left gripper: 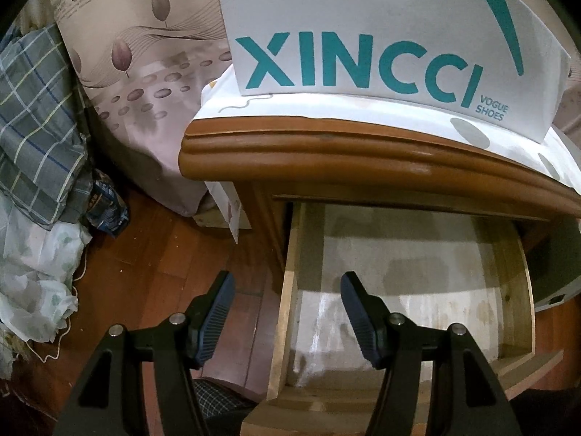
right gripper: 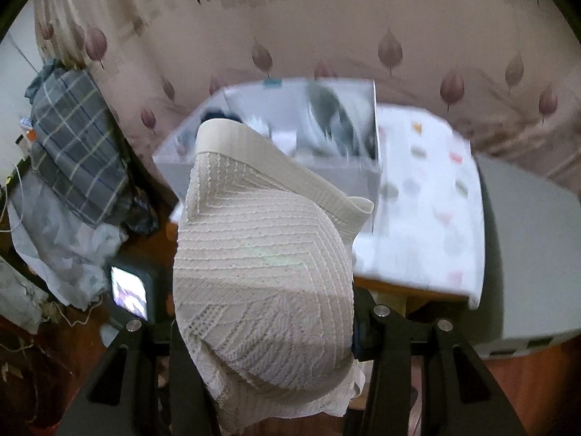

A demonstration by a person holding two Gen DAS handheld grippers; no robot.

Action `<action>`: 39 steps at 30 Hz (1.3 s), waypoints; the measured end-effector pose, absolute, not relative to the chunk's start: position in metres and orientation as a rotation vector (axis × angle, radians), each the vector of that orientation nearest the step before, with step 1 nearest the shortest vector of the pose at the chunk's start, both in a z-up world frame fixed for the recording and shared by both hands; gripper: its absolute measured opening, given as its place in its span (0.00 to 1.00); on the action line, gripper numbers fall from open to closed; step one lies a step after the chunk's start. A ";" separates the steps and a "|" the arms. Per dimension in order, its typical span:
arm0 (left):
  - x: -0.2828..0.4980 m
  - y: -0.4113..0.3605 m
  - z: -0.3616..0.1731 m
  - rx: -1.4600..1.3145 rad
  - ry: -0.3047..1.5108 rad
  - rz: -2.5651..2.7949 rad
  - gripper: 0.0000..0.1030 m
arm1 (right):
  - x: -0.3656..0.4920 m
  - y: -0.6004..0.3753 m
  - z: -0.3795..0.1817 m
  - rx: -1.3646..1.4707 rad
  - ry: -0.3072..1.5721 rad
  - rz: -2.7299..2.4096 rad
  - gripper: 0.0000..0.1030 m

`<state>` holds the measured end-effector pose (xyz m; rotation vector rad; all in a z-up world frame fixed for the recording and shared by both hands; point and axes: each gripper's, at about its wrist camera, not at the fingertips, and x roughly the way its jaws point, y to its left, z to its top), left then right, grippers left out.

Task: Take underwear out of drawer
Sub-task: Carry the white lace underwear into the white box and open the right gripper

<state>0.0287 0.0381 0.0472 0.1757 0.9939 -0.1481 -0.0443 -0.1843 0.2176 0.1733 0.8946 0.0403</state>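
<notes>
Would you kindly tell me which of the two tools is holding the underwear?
The right tool: the cream knitted underwear is draped between its fingers. The left tool is open and empty over the drawer.

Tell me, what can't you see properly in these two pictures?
- Right claw fingertips: right wrist view, the cream underwear covers them.
- Stuff in the white box: right wrist view, motion blur.
- Back of the drawer: left wrist view, hidden under the wooden nightstand top.
- Shoe box top: left wrist view, cut off by the edge.

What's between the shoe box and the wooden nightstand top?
A white patterned cloth lies under the XINCCI shoe box, covering the nightstand top, in the left wrist view.
</notes>
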 end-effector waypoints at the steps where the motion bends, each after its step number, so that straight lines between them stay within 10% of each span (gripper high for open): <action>1: 0.029 0.038 0.047 0.174 0.996 -0.149 0.61 | -0.041 -0.184 0.227 0.168 0.877 0.039 0.43; 17: 0.032 0.047 0.052 0.175 0.973 -0.134 0.61 | 0.071 -0.164 0.297 -0.007 0.779 -0.024 0.43; 39: 0.043 0.084 0.060 0.053 0.974 -0.077 0.61 | 0.187 -0.151 0.196 -0.003 0.960 -0.019 0.50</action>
